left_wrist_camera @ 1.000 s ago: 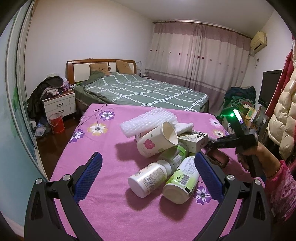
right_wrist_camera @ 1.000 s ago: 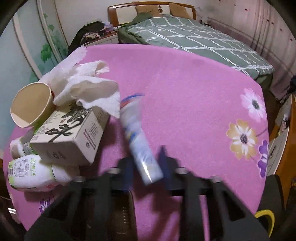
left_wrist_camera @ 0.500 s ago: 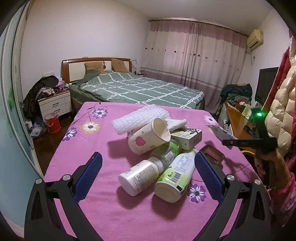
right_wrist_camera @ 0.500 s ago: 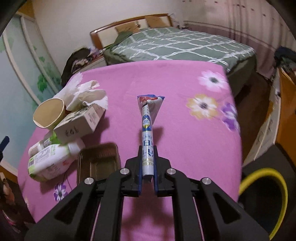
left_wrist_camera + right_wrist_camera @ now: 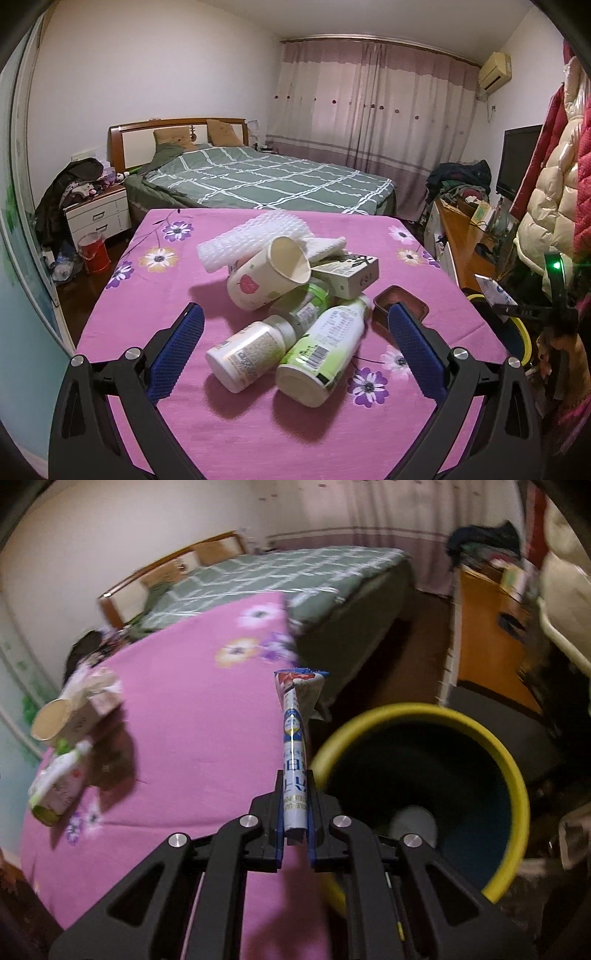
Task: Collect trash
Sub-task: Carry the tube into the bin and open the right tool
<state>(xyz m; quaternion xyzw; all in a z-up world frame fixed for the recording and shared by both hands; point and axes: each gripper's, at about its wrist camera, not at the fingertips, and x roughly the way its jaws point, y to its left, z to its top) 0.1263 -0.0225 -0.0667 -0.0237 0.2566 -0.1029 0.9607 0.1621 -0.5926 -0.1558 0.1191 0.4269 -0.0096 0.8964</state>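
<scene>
While the left claw [image 5: 295, 345] waits spread wide and empty, the pile of trash lies just in front of it: a paper cup [image 5: 271, 273], two bottles [image 5: 321, 350] and a small box [image 5: 349, 271] on the pink table [image 5: 155, 291]. Over to the right, the right claw [image 5: 294, 812] is pinching a flat wrapper [image 5: 294, 746] tight. A second ago that wrapper was above the table. Now it has swung past the table edge, and the yellow bin [image 5: 513, 775] sits just right of the claw. I think the drop comes next.
</scene>
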